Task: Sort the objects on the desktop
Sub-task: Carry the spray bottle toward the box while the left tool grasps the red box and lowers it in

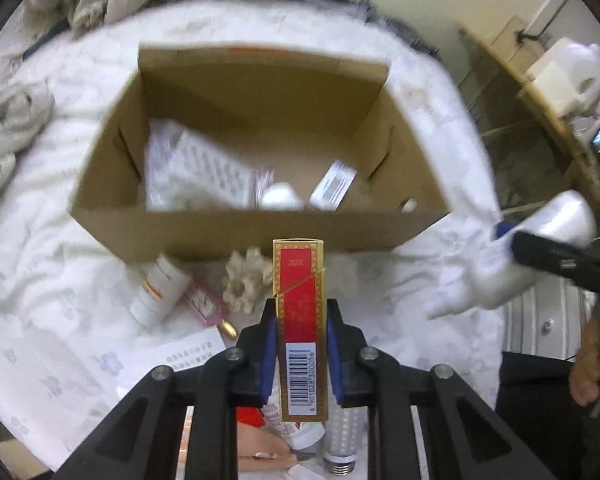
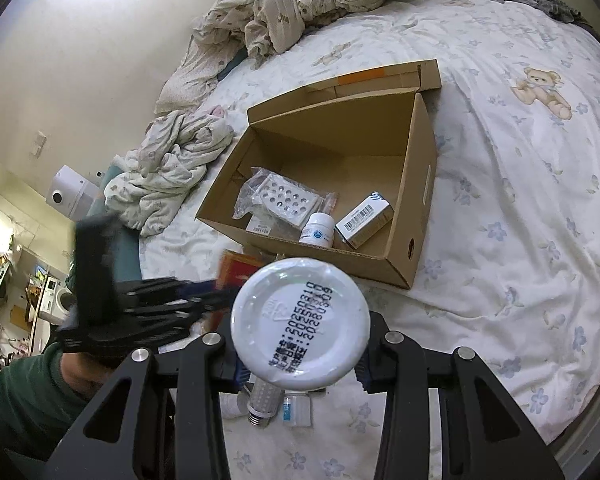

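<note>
Where the bedspread (image 2: 500, 184) stretches past the cardboard box (image 2: 422, 184), its far and right sides lie bare and open, while crumpled bedding (image 2: 172, 168) crowds the box's left side and a heap of clothes (image 2: 300, 4) lies beyond its far flap. At the box's near wall loose things are scattered: a white tube with orange print (image 1: 160, 290), a pink flat item (image 1: 206, 304), a cream flower-shaped piece (image 1: 246, 280) and a printed paper slip (image 1: 188, 354), with an LED corn bulb (image 2: 262, 398) nearer still.

Inside the box a bagged white perforated tray (image 2: 284, 200) lies toward the left wall, a small white bottle (image 2: 318, 230) stands against the near wall, and a barcoded carton (image 2: 364, 216) lies just right of that bottle; the back half of the floor is bare.

Just short of the box's near wall, a red-and-gold cigarette pack (image 1: 302, 320) stands upright, its barcode end lowest; the left gripper (image 1: 302, 344) is clamped on its two narrow sides with blue pads (image 1: 269, 360) pressing it. To the right of that pack, also short of the near wall, a white bottle (image 2: 300, 320) points its date-stamped base at the camera, and the right gripper (image 2: 300, 368) is closed around its body. A hand in a green sleeve (image 2: 24, 396) holds the left tool.
</note>
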`<state>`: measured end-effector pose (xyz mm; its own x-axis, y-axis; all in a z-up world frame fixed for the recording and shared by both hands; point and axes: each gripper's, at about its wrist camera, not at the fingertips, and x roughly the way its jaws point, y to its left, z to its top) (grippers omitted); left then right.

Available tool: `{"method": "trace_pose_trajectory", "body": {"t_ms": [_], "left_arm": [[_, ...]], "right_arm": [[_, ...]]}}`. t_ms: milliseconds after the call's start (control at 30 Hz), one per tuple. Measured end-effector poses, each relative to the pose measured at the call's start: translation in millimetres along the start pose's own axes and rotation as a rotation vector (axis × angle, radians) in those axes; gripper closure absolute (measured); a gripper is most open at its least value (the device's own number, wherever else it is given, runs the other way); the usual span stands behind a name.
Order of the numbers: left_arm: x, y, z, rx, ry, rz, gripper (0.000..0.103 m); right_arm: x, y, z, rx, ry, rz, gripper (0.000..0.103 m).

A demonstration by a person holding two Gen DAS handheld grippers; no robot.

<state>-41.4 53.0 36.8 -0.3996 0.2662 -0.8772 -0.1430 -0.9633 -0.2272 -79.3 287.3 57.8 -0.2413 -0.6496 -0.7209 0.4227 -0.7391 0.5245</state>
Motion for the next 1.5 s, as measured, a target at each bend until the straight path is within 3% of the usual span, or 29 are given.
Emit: {"method": "trace_pose_trajectory", "body": {"t_ms": [133,267,467,633,1033,1167,1367,1433,1467,1500], "left_arm": [[-41,-6,16,0.031,-0.138,-0.003,0.082],[-68,-1,38,-0.007,-0.258,-0.025,0.082],[-64,27,83,-0.086,-0.299,-0.045,0.082],[-36,44,102,-0.109,-0.257,-0.032,0.082],[42,74,104,-0.181,-0.057,-0.056,0.082],[50,77,102,-0.182,-0.031,-0.037,0.081],[55,72,97,-0.180,0.002,-0.061,0.081],[55,71,97,-0.183,0.013,-0.044,0.071],[52,70,97,-0.185,0.002,-0.049,0.056],[48,70,97,-0.187,-0.009,-0.054,0.047]], "right_arm": [[1,1,5,0.011,-0.020,0.023,0.060],[-1,4,17,0.025,-0.053,0.059,0.060],[-1,6,48,0.040,-0.103,0.069,0.060],[15,5,67,0.038,-0.115,0.028,0.060],[59,3,99,0.050,-0.156,-0.099,0.060],[93,3,96,0.027,-0.060,-0.150,0.060],[117,2,91,0.018,0.007,-0.170,0.060],[118,2,91,0.017,0.017,-0.187,0.059],[115,3,91,0.024,0.004,-0.199,0.051],[111,3,92,0.035,-0.013,-0.209,0.041]]}}
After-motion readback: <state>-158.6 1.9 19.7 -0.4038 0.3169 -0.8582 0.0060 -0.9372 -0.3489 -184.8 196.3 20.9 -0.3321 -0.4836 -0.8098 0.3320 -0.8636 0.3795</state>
